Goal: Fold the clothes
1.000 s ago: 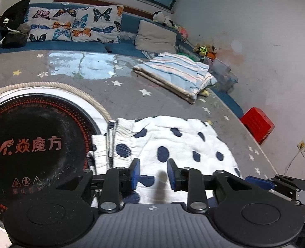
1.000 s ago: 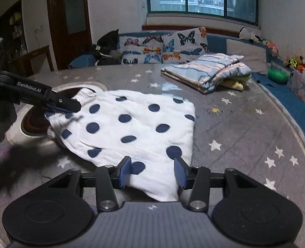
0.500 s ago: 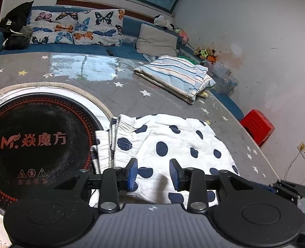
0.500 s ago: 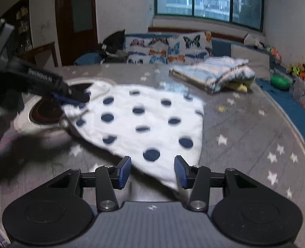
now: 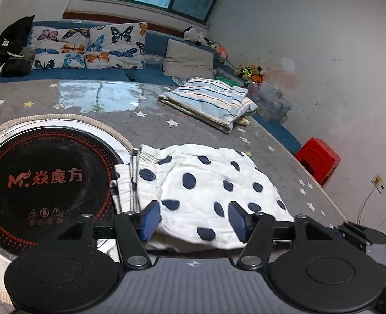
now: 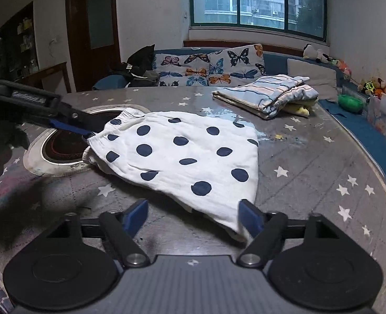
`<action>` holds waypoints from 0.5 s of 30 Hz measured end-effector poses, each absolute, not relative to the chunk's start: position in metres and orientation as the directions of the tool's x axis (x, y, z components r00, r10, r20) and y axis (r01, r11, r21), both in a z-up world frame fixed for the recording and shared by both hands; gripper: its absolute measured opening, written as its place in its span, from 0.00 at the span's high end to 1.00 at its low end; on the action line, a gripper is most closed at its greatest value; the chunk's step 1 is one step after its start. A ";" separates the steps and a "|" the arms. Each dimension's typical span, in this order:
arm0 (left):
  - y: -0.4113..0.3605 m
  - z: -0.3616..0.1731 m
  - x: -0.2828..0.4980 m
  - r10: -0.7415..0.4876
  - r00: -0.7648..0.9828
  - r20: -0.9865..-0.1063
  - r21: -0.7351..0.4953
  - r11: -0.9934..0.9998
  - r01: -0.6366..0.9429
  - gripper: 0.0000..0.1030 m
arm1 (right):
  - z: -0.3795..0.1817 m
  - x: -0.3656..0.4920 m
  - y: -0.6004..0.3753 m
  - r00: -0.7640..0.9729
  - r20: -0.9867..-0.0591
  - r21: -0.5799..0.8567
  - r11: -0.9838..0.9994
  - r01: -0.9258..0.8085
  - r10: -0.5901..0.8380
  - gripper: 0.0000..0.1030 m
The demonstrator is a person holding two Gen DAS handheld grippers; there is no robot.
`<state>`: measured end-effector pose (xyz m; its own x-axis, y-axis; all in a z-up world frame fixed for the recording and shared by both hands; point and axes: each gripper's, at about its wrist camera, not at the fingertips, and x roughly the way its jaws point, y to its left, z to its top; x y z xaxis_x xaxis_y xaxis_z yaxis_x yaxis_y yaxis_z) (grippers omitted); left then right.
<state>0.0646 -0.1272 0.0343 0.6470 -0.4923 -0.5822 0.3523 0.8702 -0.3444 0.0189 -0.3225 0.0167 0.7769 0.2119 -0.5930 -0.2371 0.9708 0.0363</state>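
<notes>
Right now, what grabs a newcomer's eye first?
The white polka-dot garment, spread mid-table on the star-print cloth, with both hand-held grippers open at its edges. Next, the round black cooktop set into the table beside its waistband, then the folded striped bedding behind.

Each gripper, left gripper (image 5: 194,219) and right gripper (image 6: 193,217), was matte black: two round discs, a ribbed grey centre plate with a small crosshair mark, silver screws on angled links, and blue fingertip pads (image 5: 148,219).
</notes>
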 end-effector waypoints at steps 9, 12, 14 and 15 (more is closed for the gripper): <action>-0.123 0.028 0.041 -0.484 0.648 -0.588 -0.338 0.875 0.347 0.10 | 0.020 0.011 -0.310 0.799 -0.574 0.031 0.980 -0.196 0.178 0.00; -0.121 0.027 0.034 -0.484 0.650 -0.585 -0.337 0.875 0.348 0.03 | 0.019 0.009 -0.306 0.807 -0.571 0.019 0.985 -0.172 0.152 0.00; -0.121 0.026 0.029 -0.486 0.651 -0.582 -0.335 0.874 0.353 0.00 | 0.019 0.009 -0.304 0.805 -0.574 0.029 0.987 -0.159 0.146 0.00; -0.121 0.026 0.027 -0.484 0.654 -0.581 -0.334 0.875 0.350 0.00 | 0.018 0.009 -0.303 0.805 -0.576 0.033 0.988 -0.152 0.143 0.00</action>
<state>0.0272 -0.1205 0.0262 0.6543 -0.4841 -0.5810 0.3505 0.8749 -0.3344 0.0087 -0.3034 0.0184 0.8046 0.1434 -0.5763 -0.1521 0.9878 0.0334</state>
